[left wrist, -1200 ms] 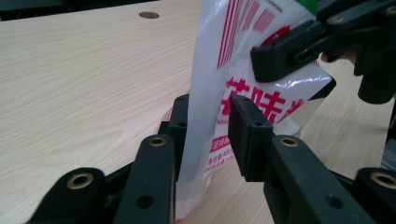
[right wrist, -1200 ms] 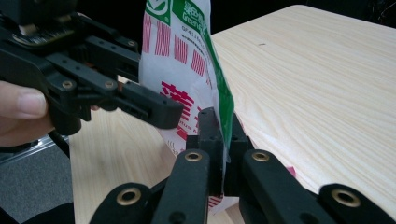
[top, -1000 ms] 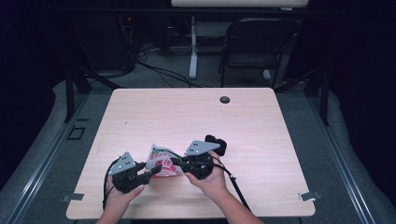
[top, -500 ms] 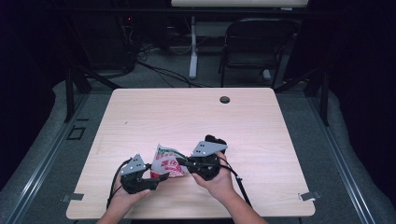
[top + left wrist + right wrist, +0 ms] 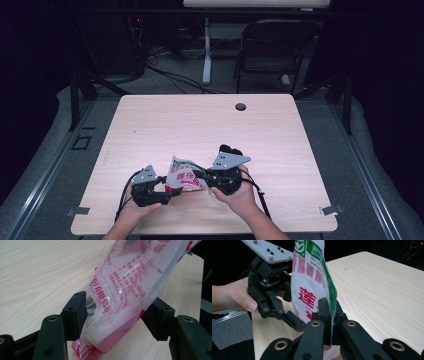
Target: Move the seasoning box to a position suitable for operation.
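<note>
While the right claw (image 5: 329,315) stays clamped on the printed plastic pouch's (image 5: 183,175) edge to keep it upright above the worktop (image 5: 200,130), the left claw (image 5: 120,315) has just been opening, its jaws straddling the pouch's lower corner without pressing it.

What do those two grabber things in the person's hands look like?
Both grippers, left and right, are black, with two blocky jaws joined by brass-coloured rivets. Each carries a grey three-cornered plate dotted with small screws, and a black cable trails behind. The forearms are bare, no sleeves.
</note>
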`<action>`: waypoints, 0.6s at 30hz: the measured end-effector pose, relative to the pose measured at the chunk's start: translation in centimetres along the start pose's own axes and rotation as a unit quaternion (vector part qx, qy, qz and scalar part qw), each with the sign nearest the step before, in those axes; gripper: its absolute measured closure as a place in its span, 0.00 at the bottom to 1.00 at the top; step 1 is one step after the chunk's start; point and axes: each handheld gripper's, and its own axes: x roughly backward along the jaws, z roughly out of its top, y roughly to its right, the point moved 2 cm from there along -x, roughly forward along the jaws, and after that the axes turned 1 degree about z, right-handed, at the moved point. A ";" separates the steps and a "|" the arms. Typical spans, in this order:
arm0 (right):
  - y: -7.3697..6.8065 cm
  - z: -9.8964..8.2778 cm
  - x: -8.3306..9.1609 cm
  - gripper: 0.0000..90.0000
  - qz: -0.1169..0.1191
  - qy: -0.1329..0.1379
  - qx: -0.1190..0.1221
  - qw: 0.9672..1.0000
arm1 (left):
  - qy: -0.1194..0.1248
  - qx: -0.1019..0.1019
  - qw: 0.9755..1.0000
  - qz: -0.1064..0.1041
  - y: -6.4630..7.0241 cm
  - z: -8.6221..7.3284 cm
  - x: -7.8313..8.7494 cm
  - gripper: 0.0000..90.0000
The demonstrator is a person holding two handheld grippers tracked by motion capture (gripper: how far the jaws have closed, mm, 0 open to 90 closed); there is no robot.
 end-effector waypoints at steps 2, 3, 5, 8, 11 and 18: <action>-0.1 0.0 0.1 1.00 0.002 0.003 -0.001 1.000 | -0.005 -0.003 1.000 -0.003 0.0 0.0 -0.2 0.44; -0.1 0.0 0.1 1.00 0.003 0.004 0.001 1.000 | -0.007 -0.003 1.000 0.000 0.1 0.0 -0.2 0.44; -0.2 0.0 0.2 1.00 0.003 0.004 0.003 1.000 | -0.008 -0.001 1.000 -0.004 0.1 -0.1 -0.3 0.43; -0.4 0.0 0.2 1.00 0.005 0.003 0.007 1.000 | -0.012 0.004 1.000 -0.012 0.1 -0.1 -0.5 0.42; -0.5 0.0 0.3 1.00 0.007 0.003 0.009 1.000 | -0.013 0.005 1.000 -0.014 0.1 -0.2 -0.7 0.41; -0.8 0.3 0.5 1.00 0.012 0.013 0.012 1.000 | -0.006 0.011 1.000 -0.017 0.1 -0.1 -0.8 0.36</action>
